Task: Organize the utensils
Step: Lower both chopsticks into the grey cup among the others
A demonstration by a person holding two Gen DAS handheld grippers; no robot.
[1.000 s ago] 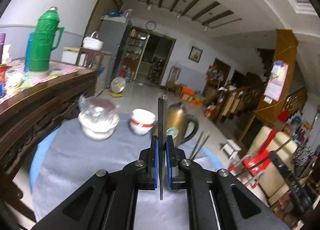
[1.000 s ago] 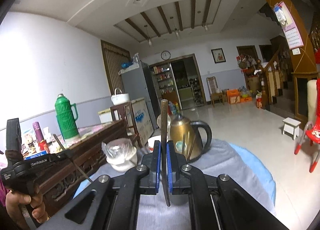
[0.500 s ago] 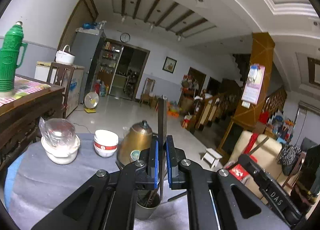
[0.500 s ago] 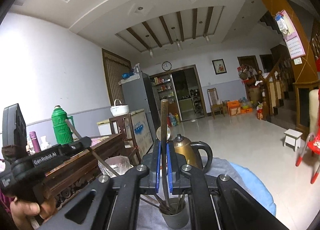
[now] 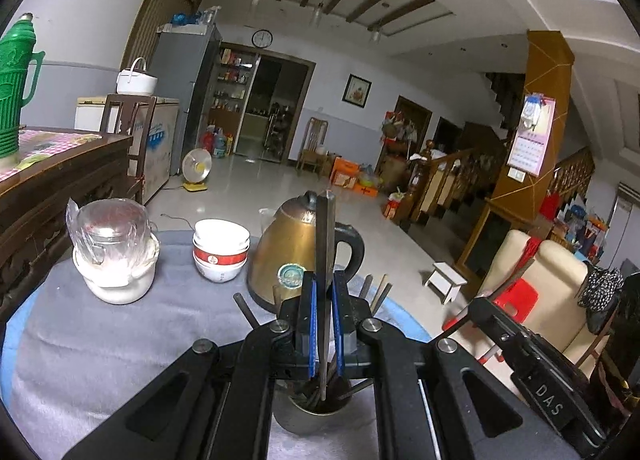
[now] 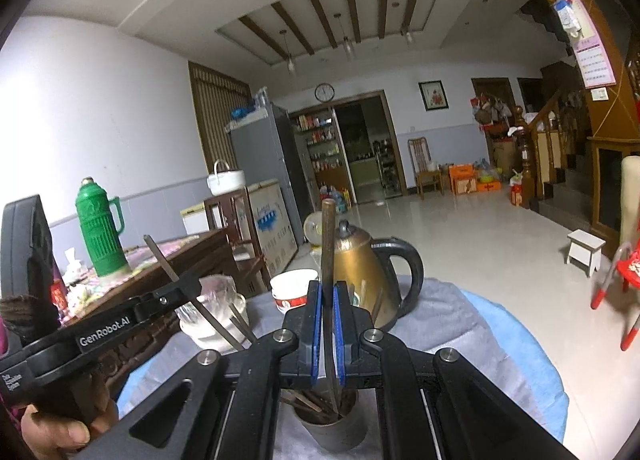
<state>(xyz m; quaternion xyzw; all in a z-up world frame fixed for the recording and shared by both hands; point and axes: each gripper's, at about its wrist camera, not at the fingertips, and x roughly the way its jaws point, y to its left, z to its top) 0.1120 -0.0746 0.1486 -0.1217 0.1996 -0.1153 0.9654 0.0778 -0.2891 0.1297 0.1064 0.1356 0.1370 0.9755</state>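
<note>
Both grippers are clamping dark chopsticks upright over the metal cup point(image 5: 316, 416) at six o'clock on the grey tabletop point(image 5: 120, 340): the left gripper point(image 5: 324, 324) holding one chopstick point(image 5: 323, 244), the right gripper point(image 6: 329, 330) another point(image 6: 328, 244). Converging together, they are risking a collision that tips the cup.

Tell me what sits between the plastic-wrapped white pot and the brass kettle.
A stack of white bowls with a red band, on the grey cloth; seen in the left wrist view.

A brass kettle point(image 5: 292, 248) stands beside stacked bowls point(image 5: 221, 250).
</note>
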